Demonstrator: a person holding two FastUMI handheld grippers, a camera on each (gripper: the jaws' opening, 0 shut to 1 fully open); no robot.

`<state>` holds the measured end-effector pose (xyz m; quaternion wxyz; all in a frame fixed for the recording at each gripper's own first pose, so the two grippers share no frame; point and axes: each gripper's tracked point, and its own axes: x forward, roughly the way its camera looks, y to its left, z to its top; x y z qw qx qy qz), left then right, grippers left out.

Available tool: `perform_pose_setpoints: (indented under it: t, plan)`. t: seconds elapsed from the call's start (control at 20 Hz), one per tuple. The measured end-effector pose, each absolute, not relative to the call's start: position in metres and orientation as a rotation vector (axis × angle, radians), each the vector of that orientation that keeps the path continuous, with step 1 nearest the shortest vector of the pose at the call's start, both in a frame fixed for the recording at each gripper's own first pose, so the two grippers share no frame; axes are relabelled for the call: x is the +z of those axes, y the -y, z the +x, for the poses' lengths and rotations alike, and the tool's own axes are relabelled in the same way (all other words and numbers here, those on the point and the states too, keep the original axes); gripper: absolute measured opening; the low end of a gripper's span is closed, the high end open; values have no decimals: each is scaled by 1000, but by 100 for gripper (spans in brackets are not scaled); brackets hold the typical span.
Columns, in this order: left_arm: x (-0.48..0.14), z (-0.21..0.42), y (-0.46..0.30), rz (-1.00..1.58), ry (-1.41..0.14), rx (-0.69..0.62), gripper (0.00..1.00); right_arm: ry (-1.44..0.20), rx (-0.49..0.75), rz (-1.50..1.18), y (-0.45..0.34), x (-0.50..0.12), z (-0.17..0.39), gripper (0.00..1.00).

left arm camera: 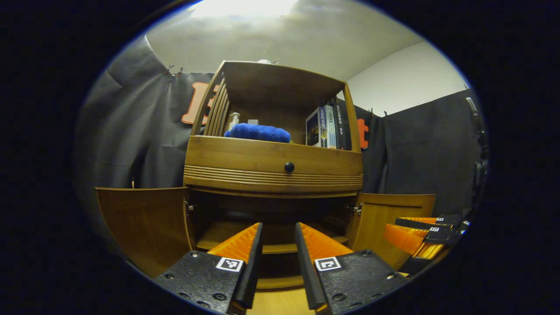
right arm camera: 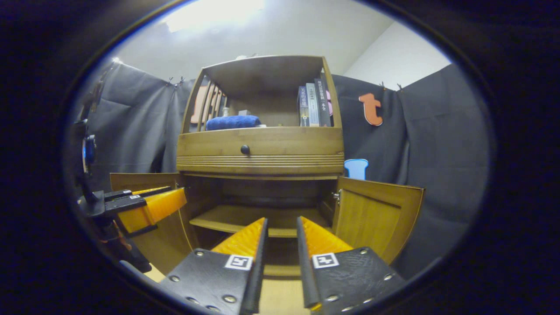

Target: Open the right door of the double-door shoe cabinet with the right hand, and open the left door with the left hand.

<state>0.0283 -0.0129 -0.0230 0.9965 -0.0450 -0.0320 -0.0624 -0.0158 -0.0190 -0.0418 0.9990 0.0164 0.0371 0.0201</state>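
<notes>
Left gripper view looks straight at the shoe cabinet (left arm camera: pixel 273 168), a wooden piece that stands against the dark cloth wall, and both lower doors hang open: the left door (left arm camera: pixel 144 223) is swung wide out to the left, the right door (left arm camera: pixel 385 221) out to the right, hinges showing at the frame. Between them the lower compartment lies open, with a shelf (left arm camera: pixel 271 238) running across it. Above sits a drawer front with a dark round knob (left arm camera: pixel 289 167), and on top an open shelf that carries a rolled blue towel (left arm camera: pixel 259 132) on the left and a row of books (left arm camera: pixel 327 127) upright on the right. Now the left gripper (left arm camera: pixel 278 234): its fingers stand apart with a narrow gap between them, nothing in that gap, touching nothing, aimed at the open compartment. Off to the right in this same view, the right gripper (left arm camera: pixel 422 234) hangs just in front of the right door, and whether it touches the door I cannot tell. In the right gripper view the right gripper (right arm camera: pixel 282 227) is likewise parted by a small gap, empty, clear of the wood, pointed at the shelf (right arm camera: pixel 238 221) inside. The left gripper (right arm camera: pixel 151 205) shows at the left there, beside the left door (right arm camera: pixel 144 179).
</notes>
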Motion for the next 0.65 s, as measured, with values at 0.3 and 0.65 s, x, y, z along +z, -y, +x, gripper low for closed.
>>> perform_pose_setpoints:
  t: [0.3, 0.65]
  plan:
    - [-34, 33, 16, -91, 51, -154, 94, -93, 52, 55, 17, -45, -13, 97]
    - [-34, 47, 9, -69, 62, -167, 96, -88, -4, 35, 19, -47, -20, 97]
